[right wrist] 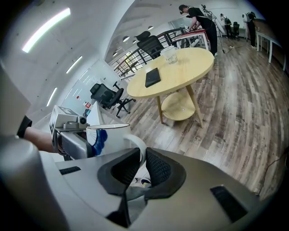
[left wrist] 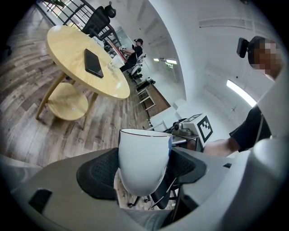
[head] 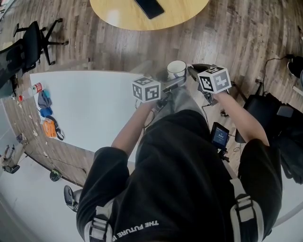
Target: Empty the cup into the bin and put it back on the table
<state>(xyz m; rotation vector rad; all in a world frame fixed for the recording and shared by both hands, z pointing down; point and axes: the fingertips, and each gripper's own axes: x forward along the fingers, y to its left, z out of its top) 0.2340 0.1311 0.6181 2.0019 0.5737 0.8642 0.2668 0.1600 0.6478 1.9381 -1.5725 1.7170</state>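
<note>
Both forearms reach forward from a person in a black T-shirt (head: 189,179), elbows bent, the 2 hands close together in front of the body. The left gripper (head: 171,85) points a little below level towards the right; its marker cube (head: 146,89) sits above the wrist. The right gripper (head: 193,72) tips down more steeply and aims left, with its own marker cube (head: 214,79) uppermost.

The left gripper (left wrist: 144,169) has its 2 black pads set wide and pressed on opposite sides of a white cup (left wrist: 143,158), gripping the lower body. The right gripper (right wrist: 142,164) has its jaws drawn close, with only a narrow gap, pinched on the cup's white handle (right wrist: 137,146).

The cup (head: 176,69) is held in the air between the 2 grippers, over the wooden floor (head: 246,33) just off the corner of the white table (head: 80,104); it stands upright, mouth up, long axis near vertical, handle turned towards the right gripper. Its rim carries a thin dark line; a blue mark on the cup (right wrist: 113,137) shows beside the left gripper's pad, too hidden to read.

Across the shirt's lower edge, upside down in the head view, white letters read "THE FUTURE"; the rest is cut off. A round wooden table (head: 118,14) beyond holds a black phone (head: 149,7).
</note>
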